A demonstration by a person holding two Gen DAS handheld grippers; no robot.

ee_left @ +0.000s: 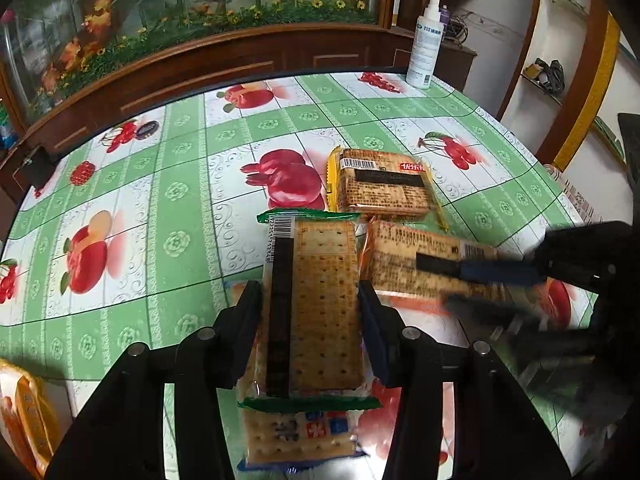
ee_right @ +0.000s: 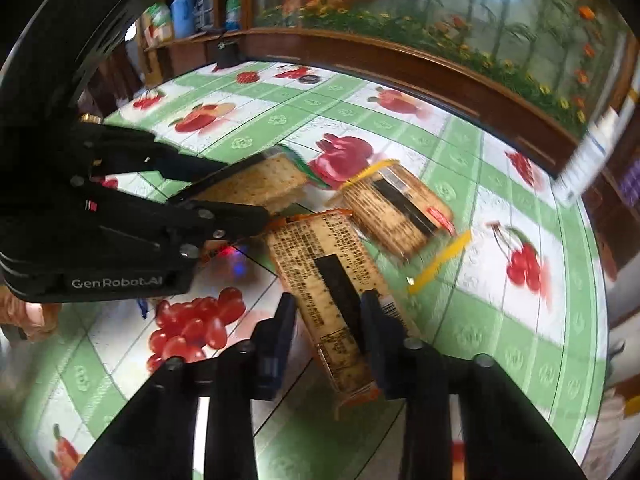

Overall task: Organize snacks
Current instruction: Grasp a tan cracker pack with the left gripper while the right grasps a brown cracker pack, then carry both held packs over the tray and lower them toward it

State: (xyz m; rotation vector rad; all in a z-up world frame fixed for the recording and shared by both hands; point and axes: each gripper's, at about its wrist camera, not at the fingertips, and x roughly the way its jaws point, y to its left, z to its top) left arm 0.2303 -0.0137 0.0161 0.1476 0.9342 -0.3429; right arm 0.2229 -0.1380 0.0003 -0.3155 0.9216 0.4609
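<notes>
Right up close: left gripper [ee_left: 310, 320], squeezed shut on the long sides of the green pack [ee_left: 320, 300] of crackers. Held flat, just over the blue pack [ee_left: 296, 440] lying on the table [ee_left: 160, 184].

Over on the other side: right gripper [ee_right: 326, 320], looks pinched on the orange pack [ee_right: 320, 256], near one end. A bit blurry there, so hard to be sure how tight. Just past it, flat on the table: the yellow pack [ee_left: 380, 184], touched by nothing.

Probably very light, all of these. Stiff in the middle from the stacked crackers, but easy to crack and crumble. Shiny, slippery wrappers too. Best to grab across the long sides near the middle, never by the thin crinkly ends. Squeeze softly, only enough to stop a slip. Keep flat while carrying, and put down gently, no dropping.
</notes>
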